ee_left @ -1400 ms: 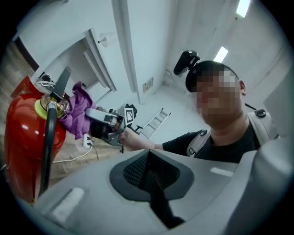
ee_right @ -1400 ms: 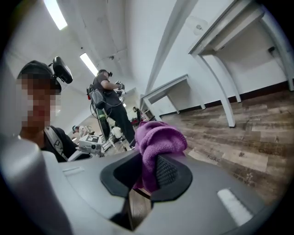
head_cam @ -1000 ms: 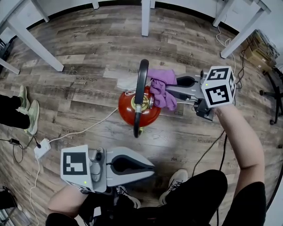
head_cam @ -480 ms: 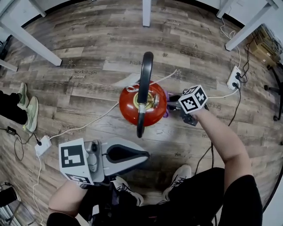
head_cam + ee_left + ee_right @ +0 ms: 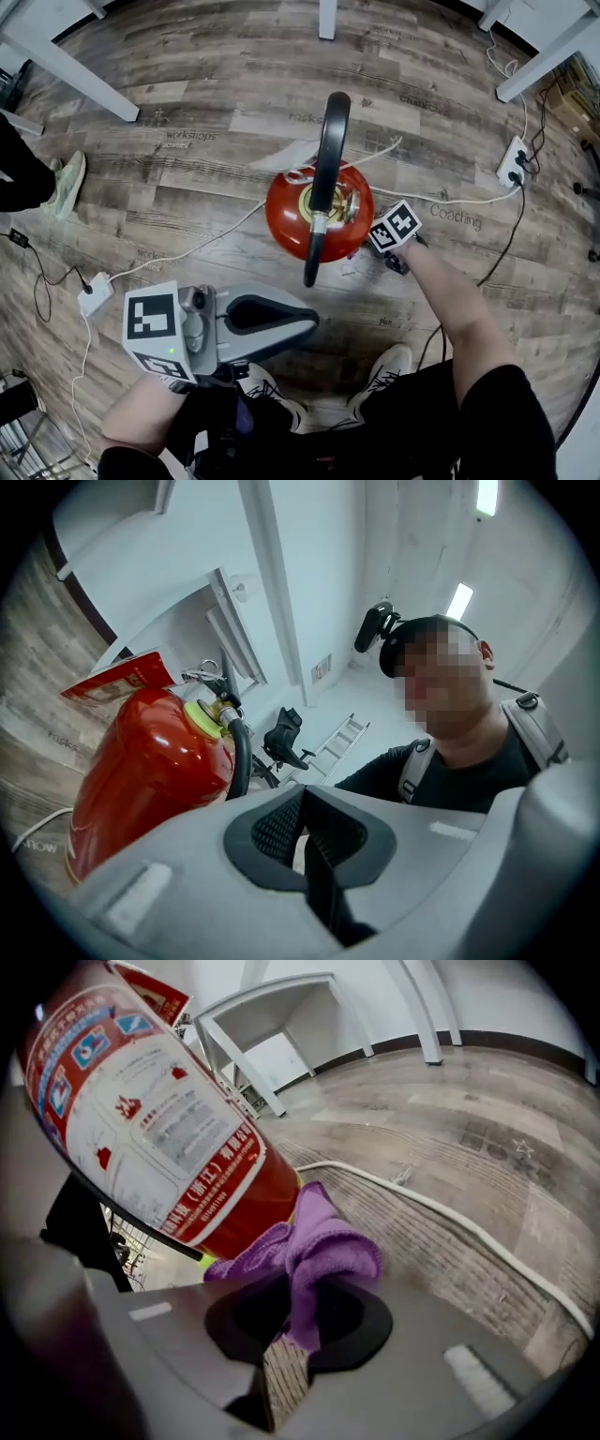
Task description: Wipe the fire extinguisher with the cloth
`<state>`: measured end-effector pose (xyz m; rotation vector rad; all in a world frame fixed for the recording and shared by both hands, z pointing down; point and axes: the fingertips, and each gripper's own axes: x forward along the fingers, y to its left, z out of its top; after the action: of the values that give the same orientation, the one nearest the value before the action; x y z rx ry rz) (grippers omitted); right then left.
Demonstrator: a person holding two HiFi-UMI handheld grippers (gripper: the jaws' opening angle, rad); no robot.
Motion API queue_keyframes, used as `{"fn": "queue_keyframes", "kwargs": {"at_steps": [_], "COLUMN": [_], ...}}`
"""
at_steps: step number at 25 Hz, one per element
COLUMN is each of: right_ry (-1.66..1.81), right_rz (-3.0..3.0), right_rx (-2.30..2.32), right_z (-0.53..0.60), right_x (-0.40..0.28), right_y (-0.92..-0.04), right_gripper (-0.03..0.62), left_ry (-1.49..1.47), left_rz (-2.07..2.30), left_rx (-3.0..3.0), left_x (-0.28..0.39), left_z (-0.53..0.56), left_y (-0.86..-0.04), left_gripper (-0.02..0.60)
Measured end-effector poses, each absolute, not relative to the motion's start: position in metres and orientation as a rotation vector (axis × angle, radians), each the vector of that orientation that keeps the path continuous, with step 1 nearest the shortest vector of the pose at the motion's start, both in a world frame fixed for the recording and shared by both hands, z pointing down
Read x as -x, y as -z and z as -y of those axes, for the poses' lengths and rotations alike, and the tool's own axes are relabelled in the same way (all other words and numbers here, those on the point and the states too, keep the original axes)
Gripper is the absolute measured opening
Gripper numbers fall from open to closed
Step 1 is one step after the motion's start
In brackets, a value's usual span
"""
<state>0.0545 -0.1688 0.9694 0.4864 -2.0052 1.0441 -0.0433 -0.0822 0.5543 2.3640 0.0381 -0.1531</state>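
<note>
Nearest the person, by the shoes [image 5: 380, 368], the left gripper [image 5: 309, 323] is held about level, its jaws closed together with nothing between them. Just beyond it, the red fire extinguisher [image 5: 291, 220] stands upright on the wooden floor [image 5: 187, 103], with its black hose [image 5: 323, 178] arching over the top. Low at the extinguisher's right side, the right gripper [image 5: 292, 1321] points downward. Its jaws are clamped on a bunched purple cloth [image 5: 323, 1241], which seems to press against the red body just below the label [image 5: 159, 1119], though the contact itself is hard to see. A white cable [image 5: 445, 1213] trails across the floor behind, and white table legs [image 5: 70, 73] stand farther off.
</note>
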Motion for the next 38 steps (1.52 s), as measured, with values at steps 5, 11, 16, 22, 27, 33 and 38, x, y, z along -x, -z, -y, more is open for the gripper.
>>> {"fn": "queue_keyframes", "kwargs": {"at_steps": [5, 11, 16, 22, 27, 33, 38], "right_ry": [-0.936, -0.697, -0.417, -0.312, -0.464, -0.695, -0.703], "right_rz": [2.169, 2.417, 2.492, 2.442, 2.369, 2.233, 2.106], "right_rx": [-0.407, -0.388, -0.371, -0.297, -0.314, -0.276, -0.332], "right_z": [0.175, 0.176, 0.157, 0.123, 0.124, 0.105, 0.102], "right_x": [-0.041, -0.036, -0.026, -0.006, -0.004, -0.001, 0.001], "right_y": [-0.893, -0.723, -0.613, -0.612, -0.679, -0.781, -0.885], "right_gripper": [0.057, 0.056, 0.055, 0.056, 0.055, 0.055, 0.055], "left_ry": [0.16, 0.163, 0.166, 0.038, -0.167, -0.126, -0.119], "left_rz": [-0.015, 0.002, 0.005, 0.004, 0.028, 0.014, 0.011], "left_rx": [-2.355, -2.363, -2.393, -2.461, -2.564, -2.498, -2.498], "left_x": [0.042, 0.039, 0.035, 0.029, 0.031, 0.033, 0.035], "left_z": [0.085, 0.086, 0.087, 0.076, 0.069, 0.063, 0.066], "left_y": [-0.557, -0.558, -0.555, -0.565, -0.585, -0.585, -0.586], "left_gripper": [-0.002, -0.002, -0.002, -0.002, -0.002, -0.002, -0.002]}}
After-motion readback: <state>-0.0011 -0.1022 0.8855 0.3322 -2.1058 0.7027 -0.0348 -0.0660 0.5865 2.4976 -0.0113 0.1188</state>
